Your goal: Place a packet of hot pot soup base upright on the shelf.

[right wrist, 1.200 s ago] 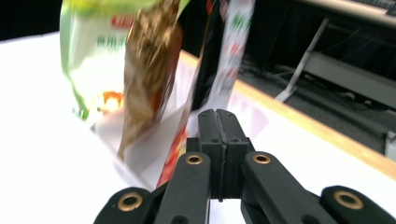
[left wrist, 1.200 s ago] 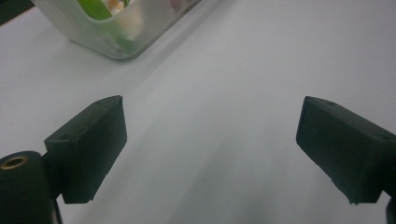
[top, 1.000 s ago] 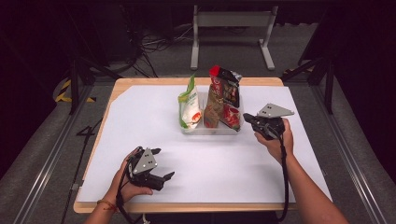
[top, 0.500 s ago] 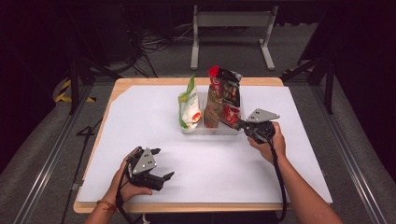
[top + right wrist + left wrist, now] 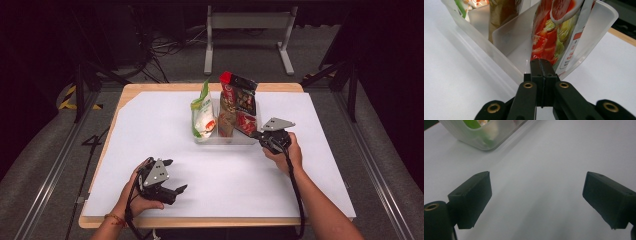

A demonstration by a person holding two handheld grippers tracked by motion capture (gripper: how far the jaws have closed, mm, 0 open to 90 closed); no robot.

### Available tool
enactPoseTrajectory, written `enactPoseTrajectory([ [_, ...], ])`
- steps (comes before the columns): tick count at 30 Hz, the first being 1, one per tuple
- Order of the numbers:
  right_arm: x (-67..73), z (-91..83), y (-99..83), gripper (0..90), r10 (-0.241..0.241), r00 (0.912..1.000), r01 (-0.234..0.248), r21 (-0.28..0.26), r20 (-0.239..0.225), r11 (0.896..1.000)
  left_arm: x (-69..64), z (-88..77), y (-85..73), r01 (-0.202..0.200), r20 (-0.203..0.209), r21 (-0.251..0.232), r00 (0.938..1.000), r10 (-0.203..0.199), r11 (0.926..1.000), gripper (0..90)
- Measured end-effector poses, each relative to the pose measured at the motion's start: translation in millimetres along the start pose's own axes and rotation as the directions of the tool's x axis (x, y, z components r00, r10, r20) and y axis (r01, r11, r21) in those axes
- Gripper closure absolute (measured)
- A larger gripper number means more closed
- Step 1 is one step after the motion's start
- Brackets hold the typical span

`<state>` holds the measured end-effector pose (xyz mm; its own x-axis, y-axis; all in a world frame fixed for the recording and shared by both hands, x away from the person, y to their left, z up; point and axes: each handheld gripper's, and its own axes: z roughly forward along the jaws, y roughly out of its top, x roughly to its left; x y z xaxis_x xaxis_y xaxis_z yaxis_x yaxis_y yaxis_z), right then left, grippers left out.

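Note:
A clear plastic bin (image 5: 220, 140) stands mid-table with three upright pouches in it: a green and white one (image 5: 202, 112), a brown one (image 5: 227, 114) and a red one (image 5: 245, 106). My right gripper (image 5: 256, 134) is shut, its tips low against the bin's front right corner. In the right gripper view the jaws (image 5: 541, 62) meet with nothing between them, just before the bin wall (image 5: 599, 30) and the red pouch (image 5: 554, 32). My left gripper (image 5: 175, 175) lies open near the front left, well apart from the bin. In its own view its jaws (image 5: 536, 200) stand wide over bare white surface.
A white sheet (image 5: 150, 130) covers the wooden table (image 5: 127, 92). Translucent dividers (image 5: 511, 37) split the bin into compartments. The bin's corner (image 5: 474, 137) shows far ahead of the left gripper. Black cables trail from both grippers toward the front edge.
My right gripper has sunk and shifted left, from beside the red pouch's top to the bin's front right corner. The left gripper has stayed put.

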<state>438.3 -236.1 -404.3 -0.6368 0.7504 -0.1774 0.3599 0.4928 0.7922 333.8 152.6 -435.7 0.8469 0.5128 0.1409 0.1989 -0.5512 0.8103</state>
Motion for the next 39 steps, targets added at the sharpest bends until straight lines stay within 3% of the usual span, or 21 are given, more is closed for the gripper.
enactPoseTrajectory([
  [4,-0.7,3.2,2.9,90.0,0.024,0.9997,-0.024,0.017,-0.003,1.000,0.8,-0.2,-0.5,-0.001,0.000,0.002,1.0000,0.001,1.0000,9.4],
  [6,-5.7,7.2,3.3,90.0,0.079,0.9967,-0.078,0.030,-0.019,0.996,0.8,0.1,-0.4,0.001,0.002,0.001,1.0000,-0.001,1.0000,9.4],
  [8,-7.1,10.1,3.7,90.0,0.098,0.9949,-0.097,0.038,-0.025,0.995,0.2,0.0,0.1,-0.002,0.001,-0.001,1.0000,0.002,1.0000,9.4],
  [13,-2.7,5.6,5.7,90.0,0.065,0.9977,-0.065,0.034,-0.020,0.997,1.3,0.2,-0.8,0.004,0.001,0.001,1.0000,-0.004,1.0000,9.4],
  [19,-3.0,-4.9,7.9,88.8,0.058,0.9981,-0.058,-0.003,-0.021,0.998,0.2,0.4,0.5,0.005,-0.002,0.001,1.0000,-0.005,1.0000,9.4],
  [39,-8.5,-42.9,14.0,86.7,0.011,0.9996,-0.010,-0.053,0.026,0.999,3.9,-2.2,-1.7,0.009,-0.020,0.002,0.9998,-0.009,1.0000,9.6],
])
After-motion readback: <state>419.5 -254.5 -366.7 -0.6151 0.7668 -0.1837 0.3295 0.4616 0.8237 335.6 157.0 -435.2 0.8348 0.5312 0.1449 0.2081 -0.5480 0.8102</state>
